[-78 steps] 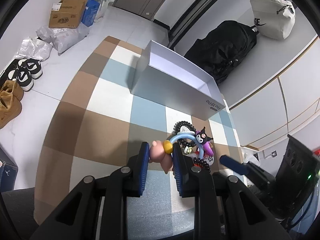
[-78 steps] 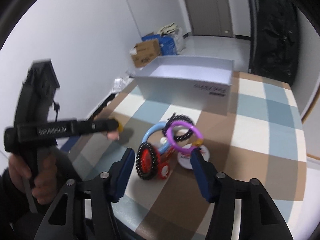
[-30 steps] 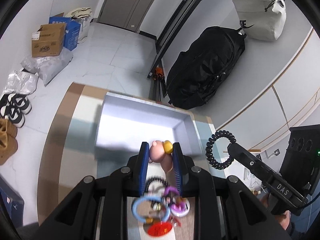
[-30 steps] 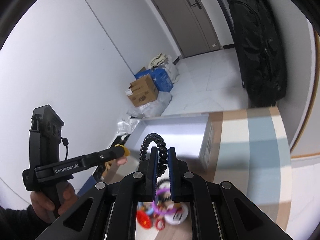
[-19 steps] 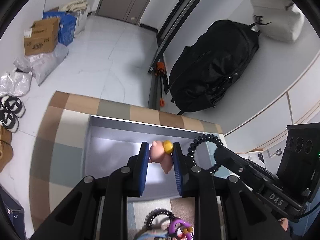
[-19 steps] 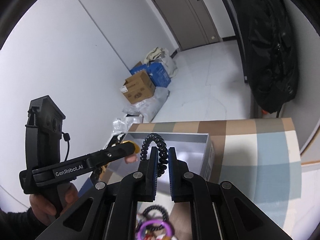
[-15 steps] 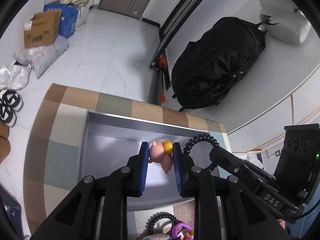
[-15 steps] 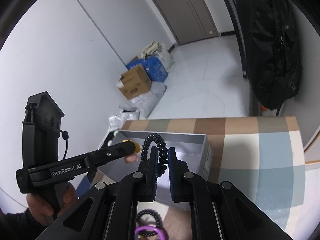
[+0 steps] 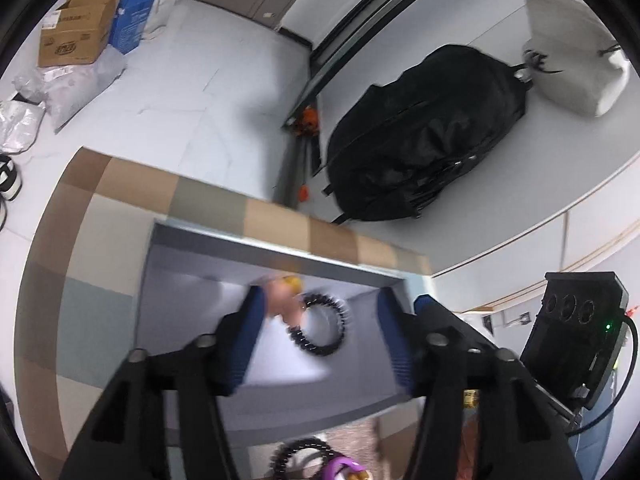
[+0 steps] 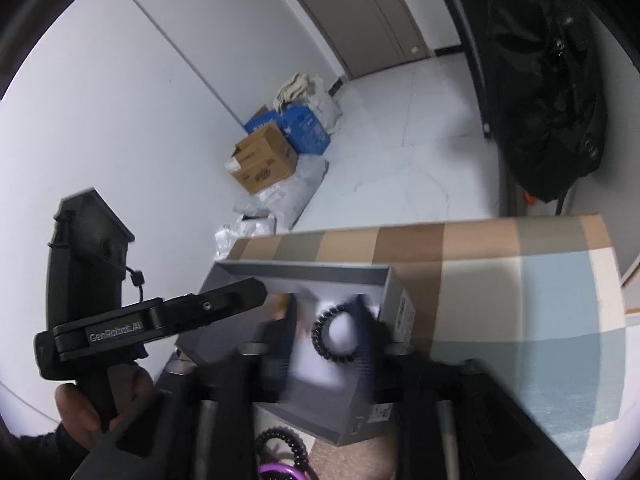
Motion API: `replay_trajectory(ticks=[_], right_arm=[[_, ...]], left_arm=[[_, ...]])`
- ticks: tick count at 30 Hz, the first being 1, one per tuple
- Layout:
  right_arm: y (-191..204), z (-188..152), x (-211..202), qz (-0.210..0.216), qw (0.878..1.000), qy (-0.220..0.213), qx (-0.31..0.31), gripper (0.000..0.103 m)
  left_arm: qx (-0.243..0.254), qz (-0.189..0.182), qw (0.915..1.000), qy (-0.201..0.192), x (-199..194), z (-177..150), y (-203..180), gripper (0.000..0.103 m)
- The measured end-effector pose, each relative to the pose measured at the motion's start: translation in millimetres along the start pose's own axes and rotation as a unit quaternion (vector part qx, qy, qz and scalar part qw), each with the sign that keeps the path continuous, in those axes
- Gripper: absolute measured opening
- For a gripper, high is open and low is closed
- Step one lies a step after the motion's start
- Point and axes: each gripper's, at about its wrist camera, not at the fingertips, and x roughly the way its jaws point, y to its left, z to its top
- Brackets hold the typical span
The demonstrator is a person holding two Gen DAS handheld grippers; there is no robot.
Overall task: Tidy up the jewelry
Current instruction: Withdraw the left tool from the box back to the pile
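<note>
Left wrist: left gripper (image 9: 320, 340) over the box (image 9: 276, 250), jaws just opening, apart. Pink charm (image 9: 280, 300) blurred beside the left pad, contact unclear. Black coil (image 9: 322, 328) between the jaws, touching neither.

Right wrist: right gripper (image 10: 326, 342) jaws just opening, apart; coil (image 10: 332, 334) loose between them, over the box (image 10: 304, 270). Another coil (image 10: 286, 446) and a purple ring (image 10: 278, 472) lie on the mat (image 10: 520, 292) in front of the box.

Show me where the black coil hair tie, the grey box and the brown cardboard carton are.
black coil hair tie (image 10: 334, 336): right wrist view, on its lower left coils.
grey box (image 9: 276, 250): left wrist view, on its far rim.
brown cardboard carton (image 10: 264, 160): right wrist view, on its front face.
</note>
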Motion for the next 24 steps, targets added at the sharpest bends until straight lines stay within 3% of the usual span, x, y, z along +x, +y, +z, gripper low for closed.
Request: replay_trajectory(ticks=[2, 7, 17, 23, 24], right_arm=[[1.9, 0.6, -14.4, -0.001, 1.000, -0.022, -0.004, 0.060], [7.9, -3.2, -41.8, -0.014, 0.997, -0.070, -0.012, 0.083], [18.1, -11.7, -66.5, -0.056, 0.993, -0.101, -0.027, 0.097], [31.1, -31.7, -88.7, -0.067, 0.989, -0.118, -0.059, 0.103], [33.3, -36.3, -91.0, -0.068, 0.989, -0.118, -0.063, 0.103]], left_arm=[[0.022, 0.012, 0.9997, -0.006, -2.0, -1.7, -8.4, 0.064], [0.066, 0.047, 0.9965, -0.023, -7.3, -8.8, -26.2, 0.066], [0.118, 0.129, 0.9819, -0.073, -33.3, -34.0, -45.8, 0.066], [0.130, 0.146, 0.9766, -0.089, -49.3, -55.9, -52.3, 0.067], [0.129, 0.150, 0.9761, -0.090, -51.5, -60.5, -52.3, 0.071]])
